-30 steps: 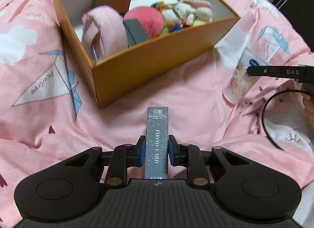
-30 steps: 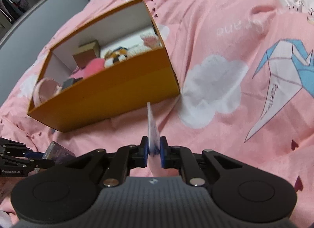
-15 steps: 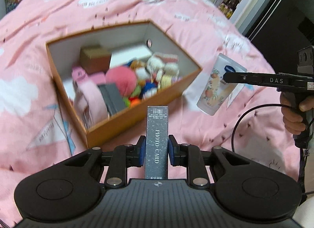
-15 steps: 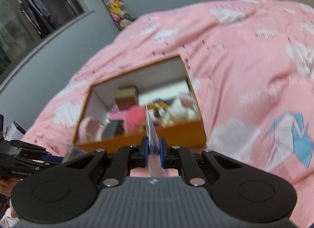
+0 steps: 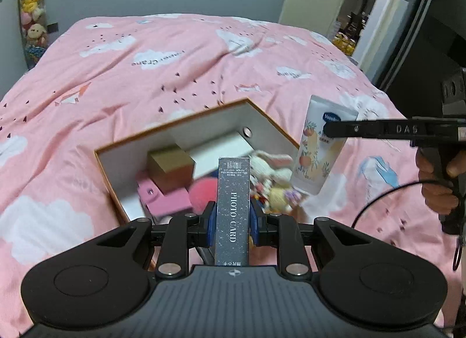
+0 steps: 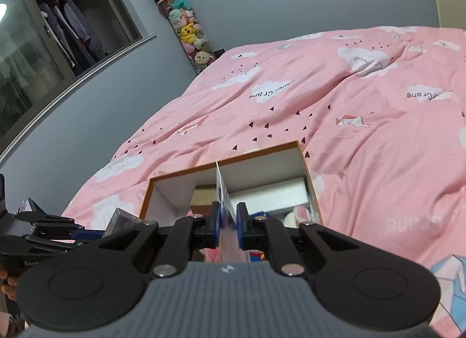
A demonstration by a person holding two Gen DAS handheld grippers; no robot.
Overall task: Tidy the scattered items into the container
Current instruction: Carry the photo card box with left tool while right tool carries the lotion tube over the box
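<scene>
Both lifted clear of the bed since a second ago: left tool [image 5: 232, 223] pinching photo card box [image 5: 233, 207], right tool [image 6: 227, 226] pinching lotion tube [image 5: 320, 151], now above orange box [image 5: 113, 169]; ready for dropping in.

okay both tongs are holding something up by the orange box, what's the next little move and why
Probably carry both a little further forward until each item hangs over the open orange box, then let go. The left tongs grip the photo card box, and the right tongs pinch the lotion tube, which hangs by the box's right rim, seemingly partly outside. Toys fill the near side; the far side looks freer.
</scene>
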